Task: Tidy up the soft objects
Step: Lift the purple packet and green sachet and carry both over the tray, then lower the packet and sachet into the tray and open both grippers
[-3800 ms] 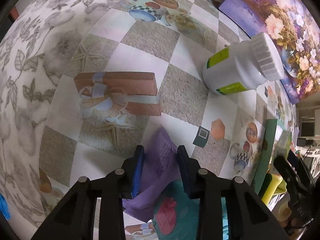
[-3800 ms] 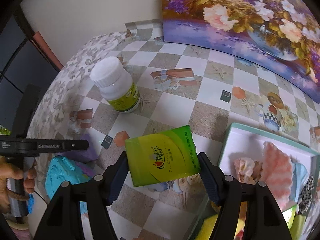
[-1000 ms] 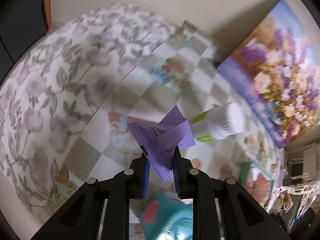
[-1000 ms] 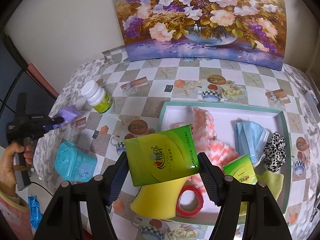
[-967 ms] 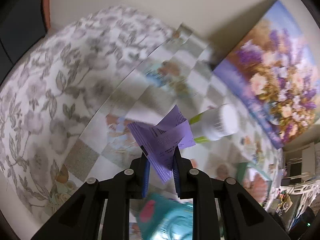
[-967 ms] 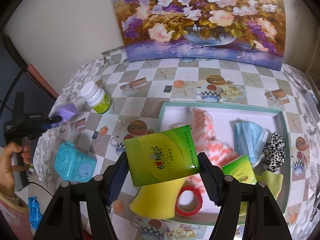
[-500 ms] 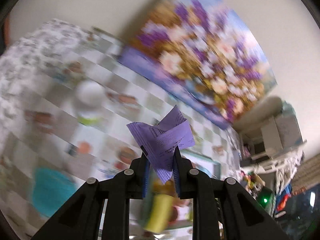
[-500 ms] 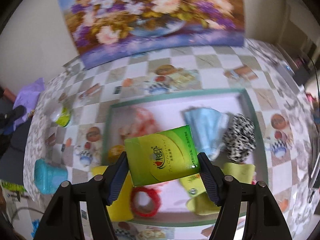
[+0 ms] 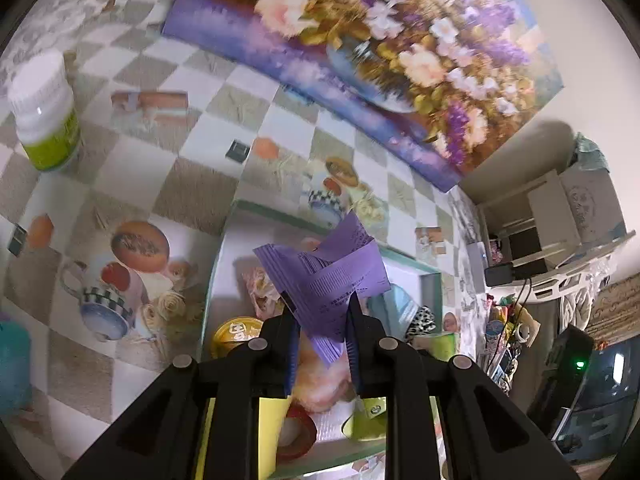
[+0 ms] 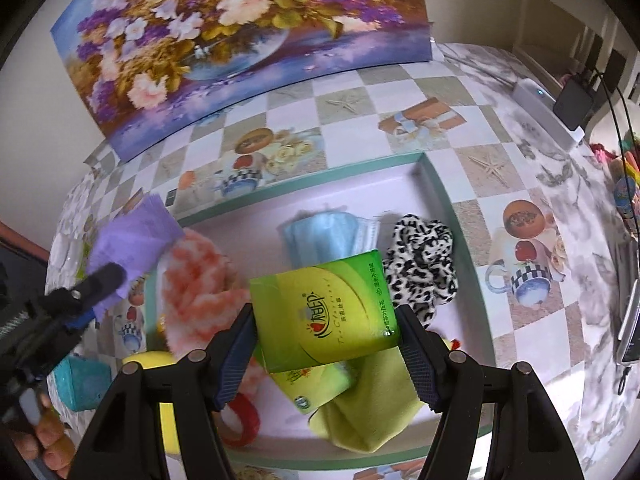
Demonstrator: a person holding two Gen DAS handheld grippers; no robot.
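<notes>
My left gripper (image 9: 322, 322) is shut on a stack of purple paper sheets (image 9: 326, 276), held above the left part of the green-rimmed tray (image 9: 218, 264). The same purple paper sheets (image 10: 128, 240) show at the left of the right wrist view. My right gripper (image 10: 326, 320) is shut on a green tissue pack (image 10: 324, 310), hanging over the tray (image 10: 304, 184). Inside the tray lie a pink fluffy cloth (image 10: 196, 288), a blue face mask (image 10: 324, 236), a leopard scrunchie (image 10: 422, 256), a second green tissue pack (image 10: 316, 384), a yellow-green cloth (image 10: 360, 416) and a red tape roll (image 10: 240, 420).
A white bottle (image 9: 44, 112) with a green label stands at the table's left. A teal box (image 10: 82, 380) sits left of the tray. The flower painting (image 10: 224, 36) leans against the back wall. A person's hand (image 10: 44, 444) holds the left gripper's handle. A yellow sponge (image 9: 272, 436) lies in the tray's front.
Both grippers have swung right from the bottle side to above the tray, each keeping its load. The right gripper has come lower over the mask and scrunchie.
</notes>
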